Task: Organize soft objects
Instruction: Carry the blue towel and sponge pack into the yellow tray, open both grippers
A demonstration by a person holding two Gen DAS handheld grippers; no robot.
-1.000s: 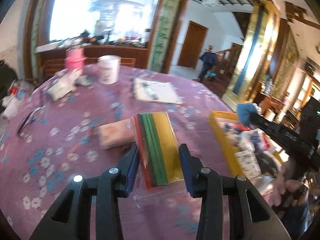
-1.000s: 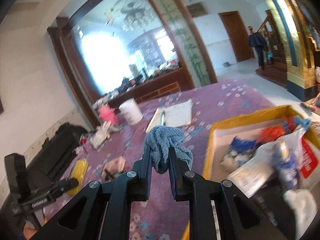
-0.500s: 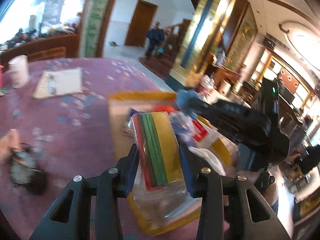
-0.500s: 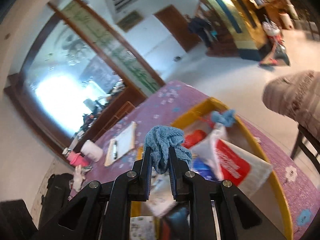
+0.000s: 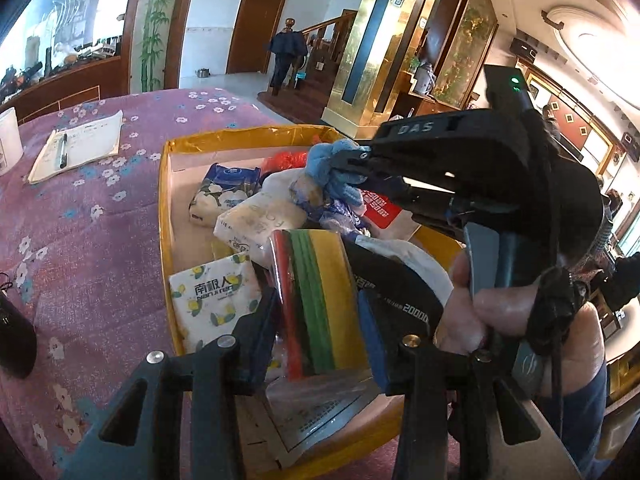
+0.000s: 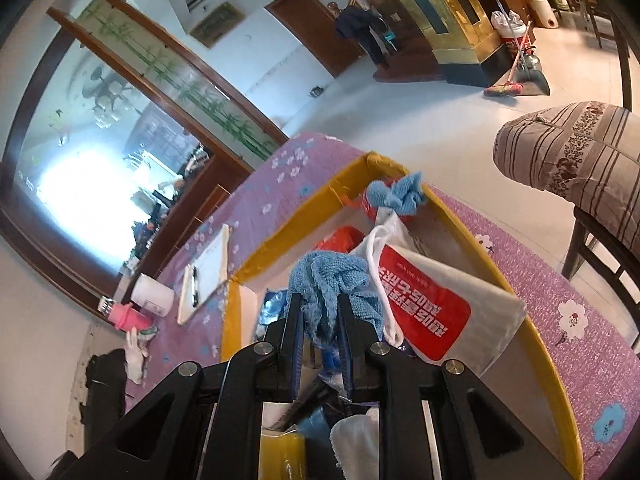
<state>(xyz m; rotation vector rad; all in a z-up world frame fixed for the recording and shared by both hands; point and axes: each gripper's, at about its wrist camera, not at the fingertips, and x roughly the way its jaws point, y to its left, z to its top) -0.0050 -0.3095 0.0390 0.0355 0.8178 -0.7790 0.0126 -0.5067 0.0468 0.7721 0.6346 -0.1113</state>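
Observation:
My left gripper [image 5: 320,308] is shut on a plastic-wrapped pack of red, green and yellow cloths [image 5: 318,300], held over the near end of a yellow-rimmed box [image 5: 164,216]. Crossing in from the right, my right gripper [image 5: 340,168] is shut on a crumpled blue cloth [image 5: 336,162] above the box's middle. In the right wrist view the same blue cloth [image 6: 332,284] bulges out between the fingers of the right gripper [image 6: 320,320], with the yellow box [image 6: 280,236] below. Tissue packs [image 5: 212,300] and a red-and-white bag [image 6: 420,304] fill the box.
The box sits on a purple flowered tablecloth [image 5: 80,220]. A notepad with a pen [image 5: 76,146] lies beyond it, and a white cup [image 6: 154,300] and pink bottle [image 6: 128,316] farther off. Another blue cloth [image 6: 396,196] hangs at the box's far corner. A cushioned chair [image 6: 580,160] stands right.
Both grippers have swung from the open tablecloth to over the yellow box and dropped lower, each keeping its hold. The right gripper has rolled, so its view is tilted.

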